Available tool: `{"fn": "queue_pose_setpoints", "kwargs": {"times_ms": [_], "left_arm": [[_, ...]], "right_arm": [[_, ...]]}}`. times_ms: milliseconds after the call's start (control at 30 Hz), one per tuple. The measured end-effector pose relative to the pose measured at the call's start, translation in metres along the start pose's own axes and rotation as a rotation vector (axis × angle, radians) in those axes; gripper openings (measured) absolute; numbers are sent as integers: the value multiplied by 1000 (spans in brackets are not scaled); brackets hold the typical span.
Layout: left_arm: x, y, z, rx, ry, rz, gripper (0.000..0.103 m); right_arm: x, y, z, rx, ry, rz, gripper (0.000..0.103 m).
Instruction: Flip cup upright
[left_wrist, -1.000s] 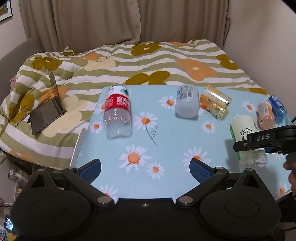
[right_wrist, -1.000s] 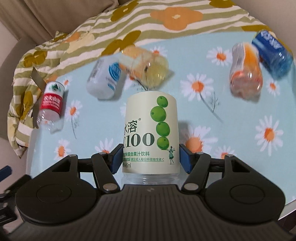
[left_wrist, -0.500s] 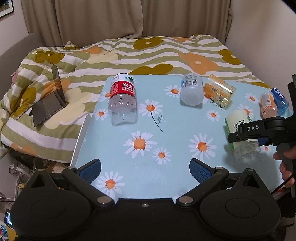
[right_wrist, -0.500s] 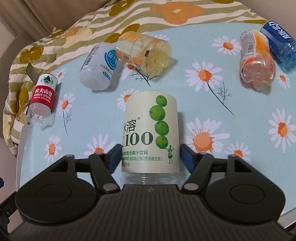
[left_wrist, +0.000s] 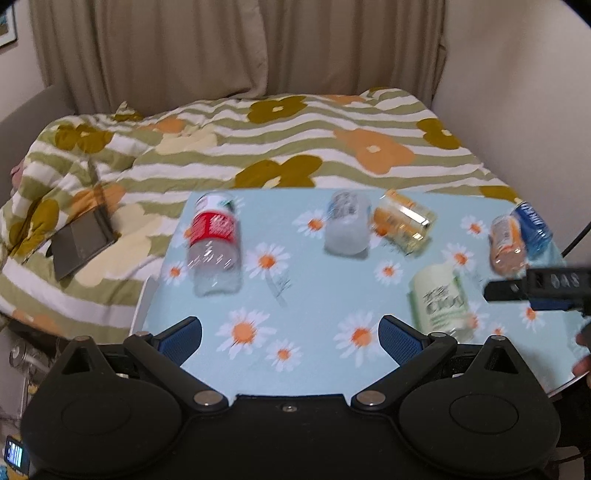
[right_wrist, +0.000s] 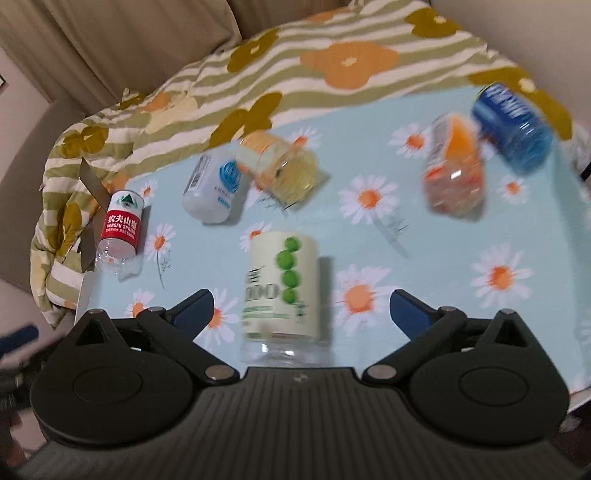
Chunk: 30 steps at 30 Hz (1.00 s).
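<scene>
A green-label cup (right_wrist: 282, 291) stands upright on the daisy-print table (right_wrist: 369, 306), clear base down. My right gripper (right_wrist: 301, 310) is open, with its fingers wide on either side of the cup and not touching it. In the left wrist view the same cup (left_wrist: 439, 302) sits at the right, beside the right gripper's black frame (left_wrist: 535, 288). My left gripper (left_wrist: 291, 332) is open and holds nothing, low over the table's near edge. A red-label cup (left_wrist: 214, 240) lies on its side at the left. Both views are blurred by motion.
A white cup (left_wrist: 347, 225), a yellow cup (left_wrist: 402, 221), an orange cup (left_wrist: 506, 240) and a blue cup (left_wrist: 532, 225) lie on their sides along the far half of the table. Behind is a bed with a striped flower quilt (left_wrist: 295, 147) and a dark tablet (left_wrist: 81, 243).
My right gripper has opened and let go of the green-label cup, which now stands free. Both cameras have shifted, and the left gripper has swung slightly.
</scene>
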<state>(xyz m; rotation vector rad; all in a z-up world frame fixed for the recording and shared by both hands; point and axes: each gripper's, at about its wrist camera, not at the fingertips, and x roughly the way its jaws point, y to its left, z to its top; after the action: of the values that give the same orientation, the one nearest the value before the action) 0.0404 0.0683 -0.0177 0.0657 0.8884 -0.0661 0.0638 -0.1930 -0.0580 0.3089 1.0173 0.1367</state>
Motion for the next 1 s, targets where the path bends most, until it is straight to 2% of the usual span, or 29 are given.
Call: {"fn": "queue_pose_setpoints", "kwargs": {"times_ms": [167,367,600,767,900,1000], "left_arm": [[8,-42,24,59,26,-16,103],[53,-90,44,39,192,-66,103],[111,-135,61,51,363,-70,102],[149,-150,69,35,469,-64,95],[170,-154,68,26,533,-48,92],[180,-156,67,16,567,-41,86]], "right_arm": [[-25,-31,-2,-99,-24,-106,103],[-33,-78,-8,-174,-52,-160,103],[-7,-125,-4,-226,-1,-155,103],[8,-148,4,-238,20,-114,103],[18,-156,7,-232,47,-77,103],[25,-158,8,-223,65,-53,103]]}}
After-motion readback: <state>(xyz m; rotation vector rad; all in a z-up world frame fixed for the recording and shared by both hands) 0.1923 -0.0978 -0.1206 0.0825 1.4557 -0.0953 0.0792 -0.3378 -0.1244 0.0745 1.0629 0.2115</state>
